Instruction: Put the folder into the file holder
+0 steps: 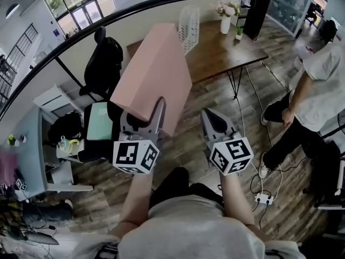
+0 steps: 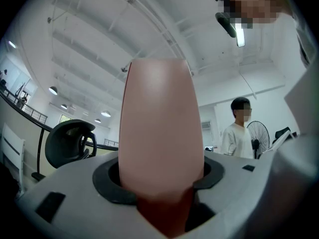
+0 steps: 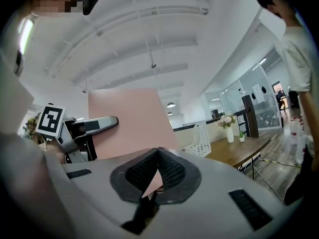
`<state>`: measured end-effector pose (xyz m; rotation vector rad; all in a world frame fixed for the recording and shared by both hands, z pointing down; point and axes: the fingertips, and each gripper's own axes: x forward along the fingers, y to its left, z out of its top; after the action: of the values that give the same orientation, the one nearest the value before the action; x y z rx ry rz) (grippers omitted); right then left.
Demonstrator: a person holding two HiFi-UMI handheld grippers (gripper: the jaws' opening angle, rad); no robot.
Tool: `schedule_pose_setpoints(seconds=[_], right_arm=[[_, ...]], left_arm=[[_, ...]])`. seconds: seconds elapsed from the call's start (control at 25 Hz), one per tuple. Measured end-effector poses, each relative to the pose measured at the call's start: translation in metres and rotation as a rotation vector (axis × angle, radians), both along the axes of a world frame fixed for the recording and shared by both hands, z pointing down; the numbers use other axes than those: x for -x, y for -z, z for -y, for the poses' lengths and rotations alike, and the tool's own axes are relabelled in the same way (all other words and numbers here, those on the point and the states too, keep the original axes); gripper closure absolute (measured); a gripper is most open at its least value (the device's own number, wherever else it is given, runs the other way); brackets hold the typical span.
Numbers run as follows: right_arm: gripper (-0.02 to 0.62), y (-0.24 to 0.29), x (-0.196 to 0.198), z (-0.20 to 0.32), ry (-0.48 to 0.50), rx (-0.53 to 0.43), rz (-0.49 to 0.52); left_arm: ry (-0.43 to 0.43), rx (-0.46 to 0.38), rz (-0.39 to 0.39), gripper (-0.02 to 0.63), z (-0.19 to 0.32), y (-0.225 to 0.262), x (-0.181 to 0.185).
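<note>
Wooden table (image 1: 226, 53) on thin black legs, top centre. White vase of pink flowers (image 1: 225, 21) and small potted plant (image 1: 239, 32) stand at its far end. Black office chair (image 1: 103, 63) is left of the table, by a curved black railing (image 1: 81, 30). Person in white t-shirt (image 1: 318, 85) stands at right. White power strip (image 1: 263, 199) with cables lies on the plank floor (image 1: 210, 99). Standing fan (image 2: 256, 139) is beside the person in the left gripper view.

We see a matt, smooth pink folder (image 1: 153, 74), a white mesh file holder (image 1: 188, 28), a wooden table (image 1: 221, 53), wood-plank floor (image 1: 245, 112).
</note>
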<state>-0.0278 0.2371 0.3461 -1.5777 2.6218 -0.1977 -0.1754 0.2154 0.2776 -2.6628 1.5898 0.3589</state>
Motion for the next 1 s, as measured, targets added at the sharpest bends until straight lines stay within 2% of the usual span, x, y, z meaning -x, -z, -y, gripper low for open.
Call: schedule_pose_setpoints(seconds=[0.36, 0.6, 1.0], right_arm=[[0.586, -0.017, -0.010, 0.058, -0.001, 0.030, 0.010], [0.586, -0.014, -0.023, 0.125, -0.027, 0.028, -0.013], [0.586, 0.006, -0.038, 0.235, -0.078, -0.005, -0.008]], left_arm=[[0.011, 0.011, -0.007, 0.311, 0.065, -0.013, -0.005], [-0.003, 0.008, -0.034, 0.311, 0.145, -0.008, -0.015], [-0.030, -0.048, -0.046, 0.310, 0.264, 0.018, -0.019]])
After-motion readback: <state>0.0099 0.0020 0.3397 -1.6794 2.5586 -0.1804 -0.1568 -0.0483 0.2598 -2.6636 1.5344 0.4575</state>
